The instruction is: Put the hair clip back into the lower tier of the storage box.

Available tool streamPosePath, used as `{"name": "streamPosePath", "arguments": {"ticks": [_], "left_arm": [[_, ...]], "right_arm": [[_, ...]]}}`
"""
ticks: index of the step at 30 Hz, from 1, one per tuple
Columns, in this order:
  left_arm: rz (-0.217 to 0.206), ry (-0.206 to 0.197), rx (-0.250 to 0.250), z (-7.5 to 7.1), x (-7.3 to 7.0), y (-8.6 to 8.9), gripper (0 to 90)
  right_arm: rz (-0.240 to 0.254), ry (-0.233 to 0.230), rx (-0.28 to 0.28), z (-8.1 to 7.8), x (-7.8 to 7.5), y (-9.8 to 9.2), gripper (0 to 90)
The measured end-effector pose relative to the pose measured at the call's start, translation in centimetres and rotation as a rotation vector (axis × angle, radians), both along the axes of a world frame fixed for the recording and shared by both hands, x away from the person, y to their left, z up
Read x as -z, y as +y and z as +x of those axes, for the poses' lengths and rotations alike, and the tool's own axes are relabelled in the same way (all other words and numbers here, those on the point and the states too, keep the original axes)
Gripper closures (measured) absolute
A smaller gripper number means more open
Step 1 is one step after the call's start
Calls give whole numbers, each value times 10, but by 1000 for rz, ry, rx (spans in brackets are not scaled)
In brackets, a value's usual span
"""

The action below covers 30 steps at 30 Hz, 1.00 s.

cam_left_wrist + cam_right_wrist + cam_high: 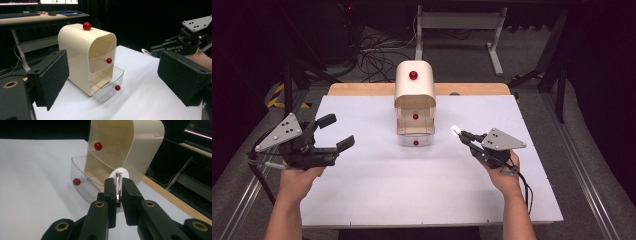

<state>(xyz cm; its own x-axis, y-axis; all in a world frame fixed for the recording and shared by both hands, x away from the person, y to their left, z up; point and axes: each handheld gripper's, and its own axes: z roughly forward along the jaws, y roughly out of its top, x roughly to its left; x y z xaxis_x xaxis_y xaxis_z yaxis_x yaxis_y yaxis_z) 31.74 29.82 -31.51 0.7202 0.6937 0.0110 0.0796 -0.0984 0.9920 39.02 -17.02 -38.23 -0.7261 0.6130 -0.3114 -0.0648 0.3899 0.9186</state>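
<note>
Here, cream drawer cabinet point(414, 90), lower clear drawer point(110, 86) open, empty

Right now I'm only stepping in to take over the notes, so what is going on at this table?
A person works two handheld grippers. The right gripper is shut on a small shiny metal clip with a white end, held near a cream mini drawer cabinet. Its clear bottom drawer is pulled out; the upper drawer is in. The left gripper hovers open, holding nothing.
</note>
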Motion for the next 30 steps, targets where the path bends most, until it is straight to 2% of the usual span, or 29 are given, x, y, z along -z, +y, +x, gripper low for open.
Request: {"name": "streamPosePath", "arguments": {"ticks": [14,20,30], "left_arm": [[-3,-1,5,0,0,0,109],[-1,-1,10,1,1,-1,109],[-3,2,6,1,2,-1,109]], "right_arm": [[41,31,-5,4,4,13,831],[72,47,-12,6,2,20,832],[91,62,-22,13,0,29,832]]}}
